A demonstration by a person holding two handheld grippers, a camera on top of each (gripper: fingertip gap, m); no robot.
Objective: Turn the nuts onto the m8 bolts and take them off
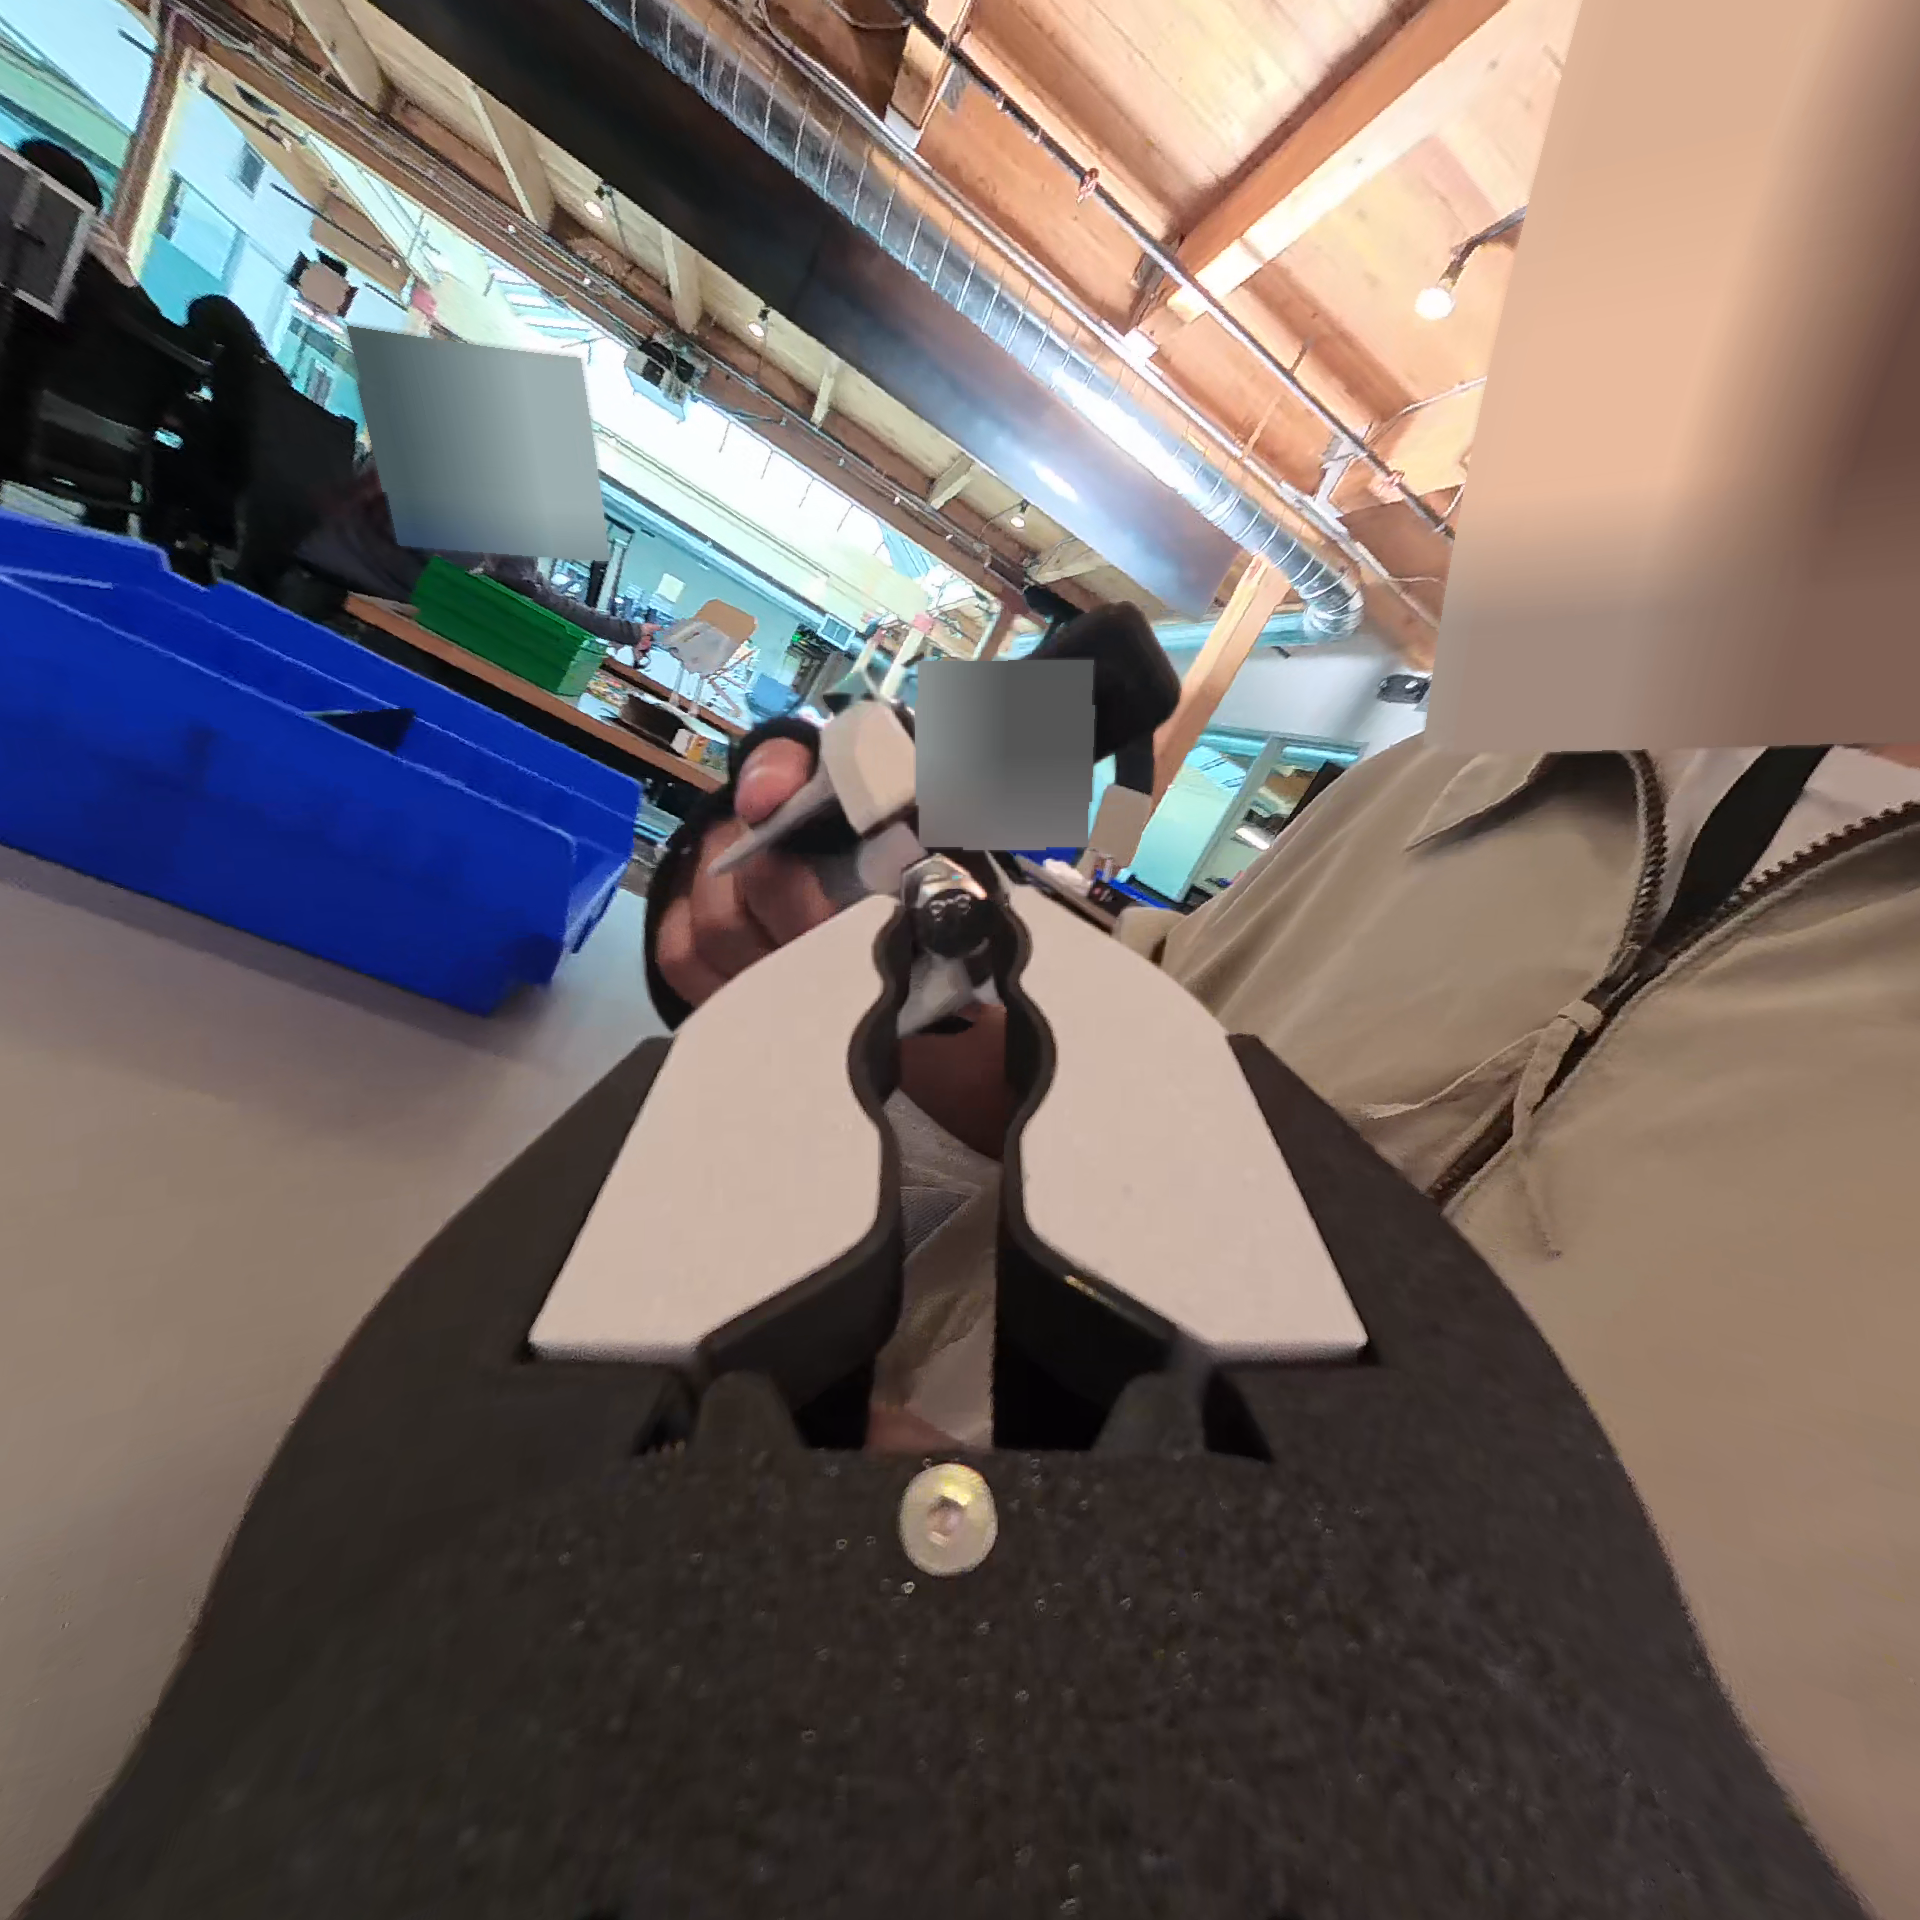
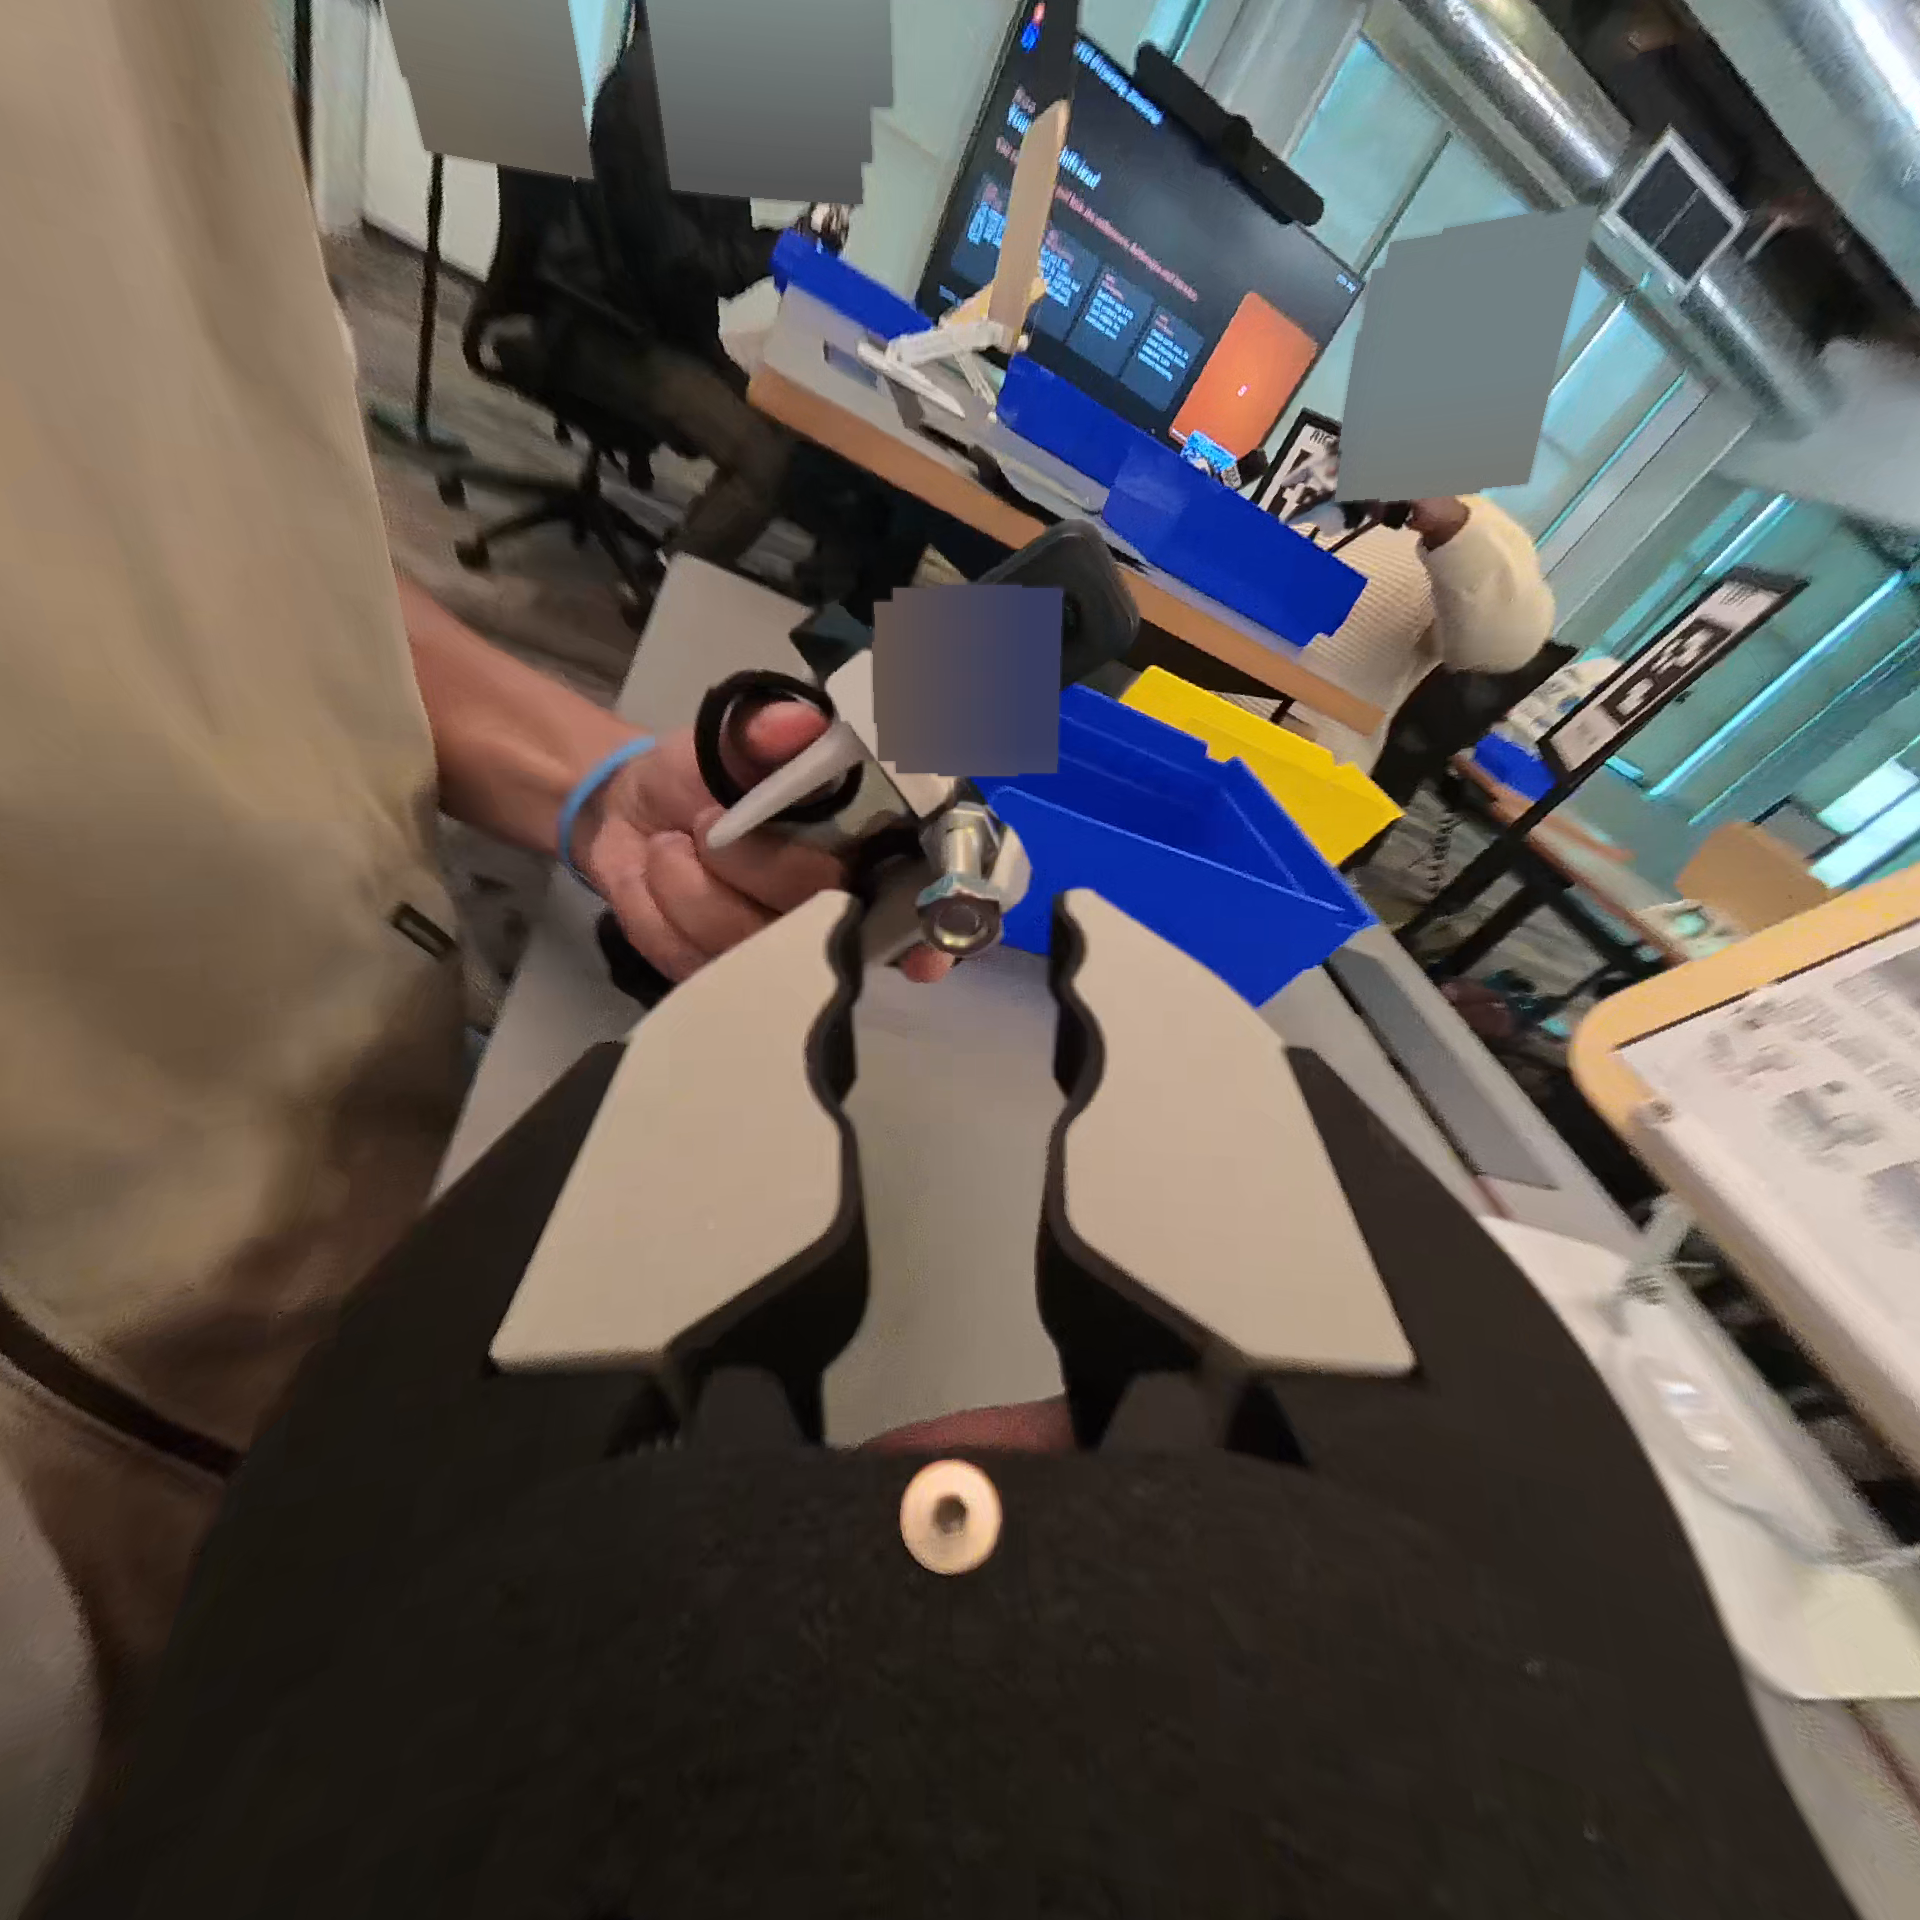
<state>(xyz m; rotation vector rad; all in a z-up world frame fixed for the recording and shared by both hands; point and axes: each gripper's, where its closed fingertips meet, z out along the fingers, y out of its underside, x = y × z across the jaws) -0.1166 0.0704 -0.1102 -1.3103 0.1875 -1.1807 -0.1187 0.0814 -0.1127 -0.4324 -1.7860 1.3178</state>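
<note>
Two grippers face each other above a pale grey table (image 2: 935,1195), in a workshop with wooden ceiling beams and a metal duct. Your left gripper (image 1: 951,920) is closed on the head of the bolt (image 1: 948,920). Your right gripper (image 2: 951,925) has its fingers spread apart, and the nut (image 2: 961,920) on the bolt's end sits between the tips; contact is unclear. A blue bin (image 2: 1174,842) and a yellow bin (image 2: 1278,769) stand behind. Your left hand (image 2: 675,862) partly hides the far gripper, and the bolt's thread is hard to see.
</note>
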